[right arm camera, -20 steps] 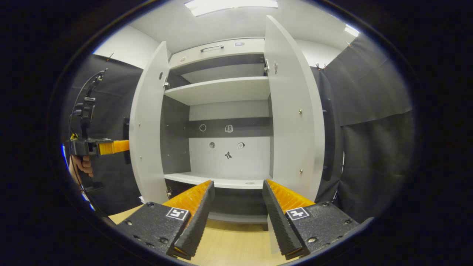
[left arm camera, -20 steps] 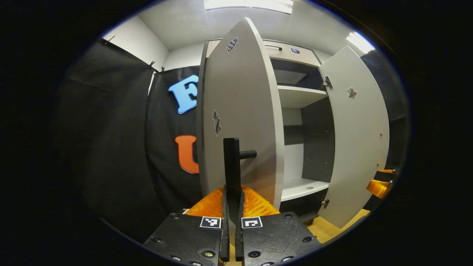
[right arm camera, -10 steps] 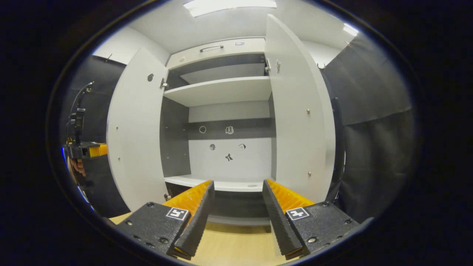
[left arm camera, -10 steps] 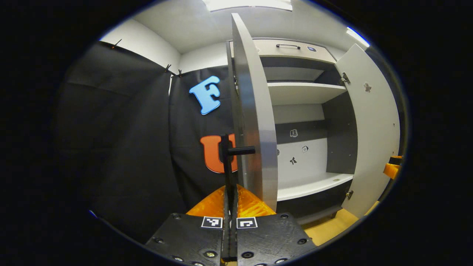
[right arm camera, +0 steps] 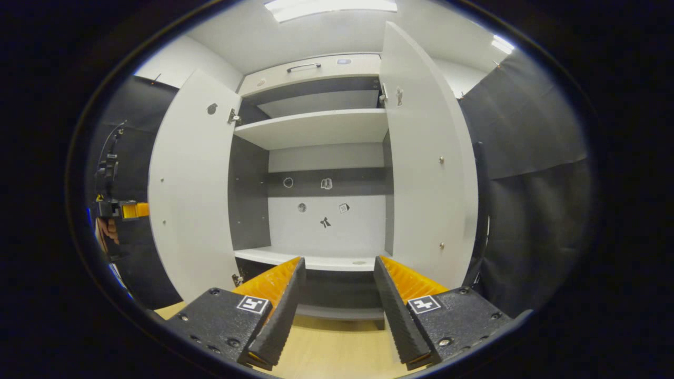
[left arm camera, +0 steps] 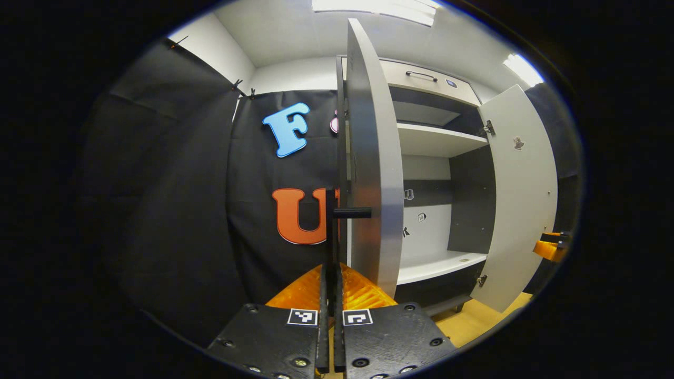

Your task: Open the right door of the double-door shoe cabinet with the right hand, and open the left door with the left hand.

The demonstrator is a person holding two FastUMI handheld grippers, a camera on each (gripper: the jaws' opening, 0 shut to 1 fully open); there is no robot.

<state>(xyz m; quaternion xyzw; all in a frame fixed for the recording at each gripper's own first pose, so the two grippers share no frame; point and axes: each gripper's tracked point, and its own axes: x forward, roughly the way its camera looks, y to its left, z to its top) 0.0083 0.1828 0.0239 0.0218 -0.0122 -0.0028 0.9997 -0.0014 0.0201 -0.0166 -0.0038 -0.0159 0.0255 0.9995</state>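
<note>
Left gripper [left arm camera: 330, 295] pinching left door handle [left arm camera: 331, 231]; right gripper [right arm camera: 337, 287] spread wide, holding nothing.

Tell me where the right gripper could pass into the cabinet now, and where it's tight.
Free: the gap between the left door and right door, over the bare bottom shelf and under the upper shelf. Tight: outside the left door, where the left gripper is shut on its handle. The right gripper is open.

No legible text — square coded markers [right arm camera: 252, 303] on hand-held gripper carry patterns, no words.
</note>
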